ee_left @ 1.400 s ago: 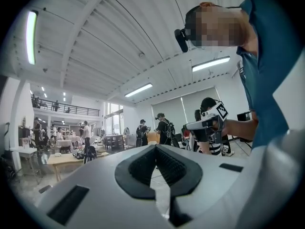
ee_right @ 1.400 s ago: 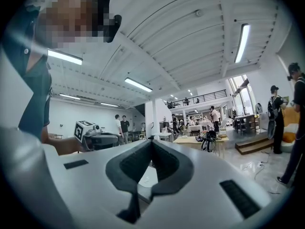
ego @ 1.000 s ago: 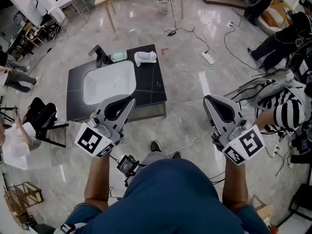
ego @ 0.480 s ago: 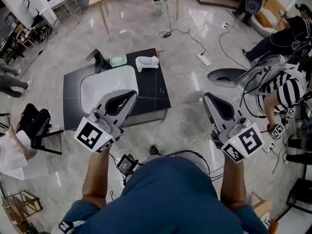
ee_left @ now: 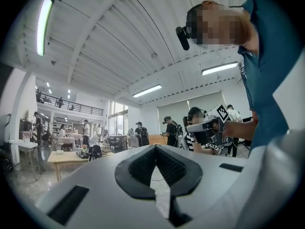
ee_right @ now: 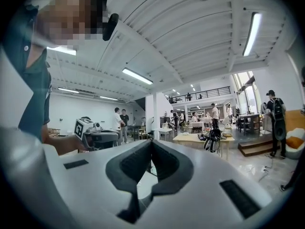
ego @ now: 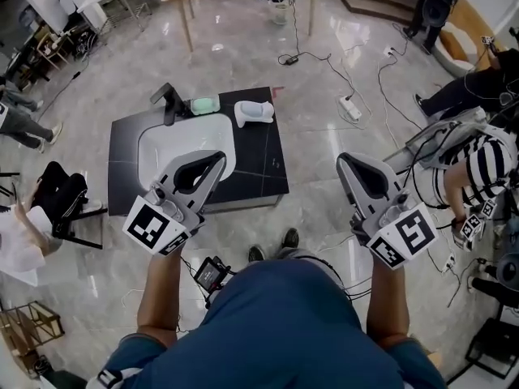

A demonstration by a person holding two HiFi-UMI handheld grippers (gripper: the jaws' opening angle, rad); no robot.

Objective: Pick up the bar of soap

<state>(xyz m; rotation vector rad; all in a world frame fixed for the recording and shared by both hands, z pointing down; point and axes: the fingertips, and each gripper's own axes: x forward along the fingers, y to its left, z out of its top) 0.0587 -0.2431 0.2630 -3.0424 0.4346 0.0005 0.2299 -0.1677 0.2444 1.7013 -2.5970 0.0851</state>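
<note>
Holding: both grippers are carried level in front of the body and point ahead, which looks like a carrying pose because nothing is within reach.
Left gripper (ego: 217, 163): left of centre in the head view, with its tip lying over the near rim of the basin in the picture only. The jaws are closed tip to tip with nothing between them, and its own view shows only ceiling and room.
Right gripper (ego: 345, 163): right of centre, over bare floor beside the counter. Its jaws are also closed and empty.
Bar of soap (ego: 203, 104): a pale green bar in the upper left of the head view, on the back edge of the counter. It sits just right of the tap and behind the basin, well apart from both grippers.
Counter (ego: 259, 156): a low black block on the floor, so any reach has to go downward.
Basin (ego: 166, 140): white and sunk into the left part of the counter.
Tap (ego: 170, 101): black, at the back left, and likely to crowd a grasp from that side.
White object (ego: 255, 113): lying at the back right corner of the counter; I cannot tell what it is.
Stage: the soap is untouched and the pickup has not begun.
Next: probably open one pair of jaws, tip that gripper down and come at the soap from the side away from the tap.
Risk: the soap may be slick and slide out of the grip.
</note>
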